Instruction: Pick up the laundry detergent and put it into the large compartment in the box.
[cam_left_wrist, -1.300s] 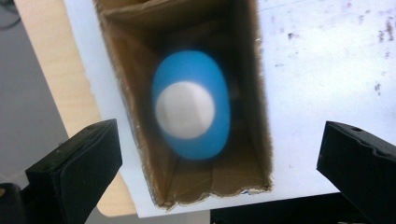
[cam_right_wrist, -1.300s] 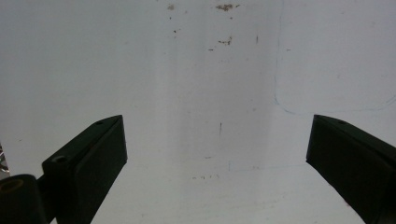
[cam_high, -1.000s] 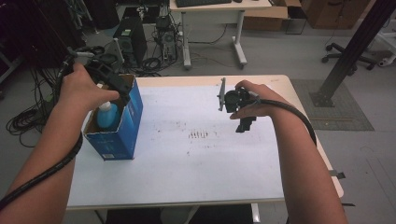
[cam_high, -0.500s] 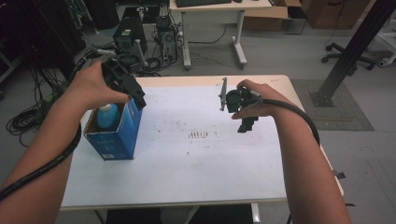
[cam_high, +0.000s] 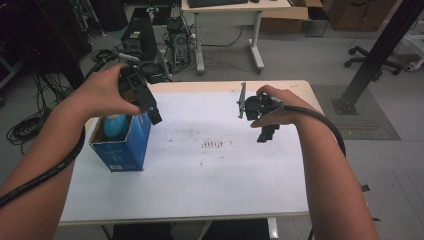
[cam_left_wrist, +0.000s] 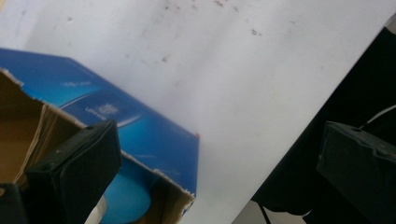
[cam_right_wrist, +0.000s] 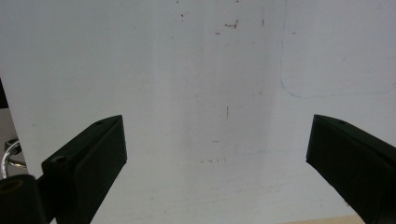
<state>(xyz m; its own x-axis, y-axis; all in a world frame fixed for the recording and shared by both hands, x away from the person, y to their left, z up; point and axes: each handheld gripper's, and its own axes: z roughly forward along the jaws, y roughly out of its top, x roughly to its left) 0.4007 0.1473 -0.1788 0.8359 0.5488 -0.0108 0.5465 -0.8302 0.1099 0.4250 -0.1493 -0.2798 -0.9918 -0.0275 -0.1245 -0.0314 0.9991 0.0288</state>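
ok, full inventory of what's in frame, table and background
Box: 1, blue card, open top, left side of the table.
Bottle: 1, light blue, inside the box; type unclear.
Table: 1, white top with small dark marks at centre.
Desk: 1, pale, beyond the table.
Computer tower: 1, black, on the floor behind the table.
Cables: several, black, floor at left.
Left tool: 1, black, jaws open, above the box.
Right tool: 1, black, jaws open, above the bare table.
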